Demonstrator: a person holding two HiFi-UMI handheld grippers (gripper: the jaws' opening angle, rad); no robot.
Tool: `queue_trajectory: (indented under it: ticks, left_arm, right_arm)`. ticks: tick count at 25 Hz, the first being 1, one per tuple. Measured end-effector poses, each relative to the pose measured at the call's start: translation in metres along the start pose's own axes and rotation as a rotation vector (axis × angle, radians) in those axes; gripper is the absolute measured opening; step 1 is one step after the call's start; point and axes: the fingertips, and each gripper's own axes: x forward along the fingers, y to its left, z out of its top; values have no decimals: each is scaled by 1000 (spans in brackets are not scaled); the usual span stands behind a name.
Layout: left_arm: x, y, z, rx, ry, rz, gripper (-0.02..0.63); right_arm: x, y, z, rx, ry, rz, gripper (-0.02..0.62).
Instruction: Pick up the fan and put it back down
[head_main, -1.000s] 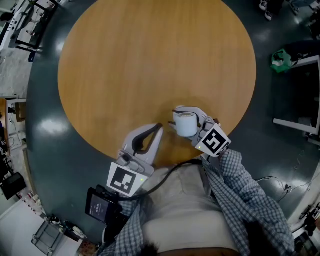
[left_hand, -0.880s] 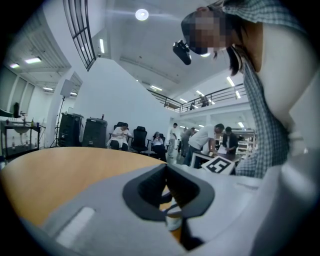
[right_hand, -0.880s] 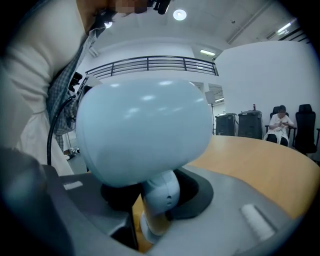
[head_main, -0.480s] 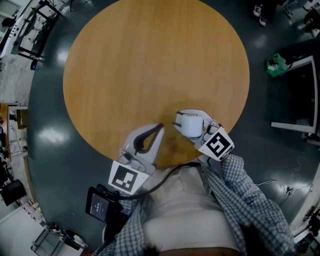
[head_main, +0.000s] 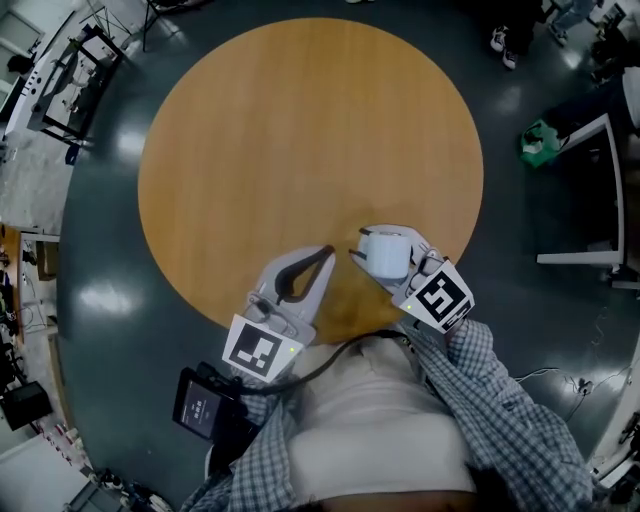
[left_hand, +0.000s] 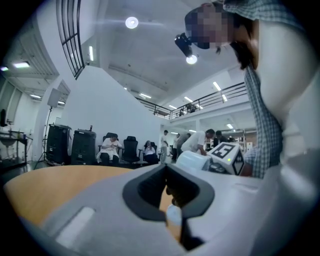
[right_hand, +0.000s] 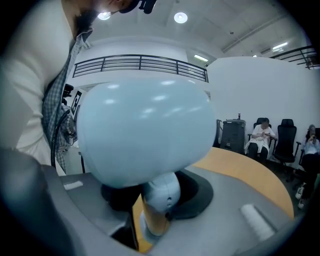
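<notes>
Fan (right_hand: 145, 135) gripped between right tongs (right_hand: 156, 200), seemingly off table (head_main: 300, 130).

1. Round wooden table (head_main: 300, 130), centre.
2. Dark glossy floor (head_main: 100, 260), all round the table.
3. Green item (head_main: 537, 143), on the floor, far right.
4. White frame (head_main: 600, 190), right edge, just beside the green item.
5. Metal rack (head_main: 62, 70), far left.
6. Black device with screen (head_main: 203, 405), near left.
7. Seated people (left_hand: 111, 148) on black chairs, far wall.
8. Two black cases (left_hand: 72, 146), left of the chairs.
9. Balcony railing (right_hand: 140, 62), high on the wall.
10. Ceiling lights (left_hand: 132, 22).
</notes>
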Motion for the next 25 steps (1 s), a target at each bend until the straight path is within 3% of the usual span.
queue_trajectory:
  ticks: [11, 25]
  left_arm:
    - [3, -5, 32, 70, -59, -48, 0]
    - [7, -12, 44, 94, -100, -77, 0]
  right_arm:
    - [-22, -8, 58, 33, -47, -97, 138]
    - [-50, -24, 84, -6, -103, -195, 138]
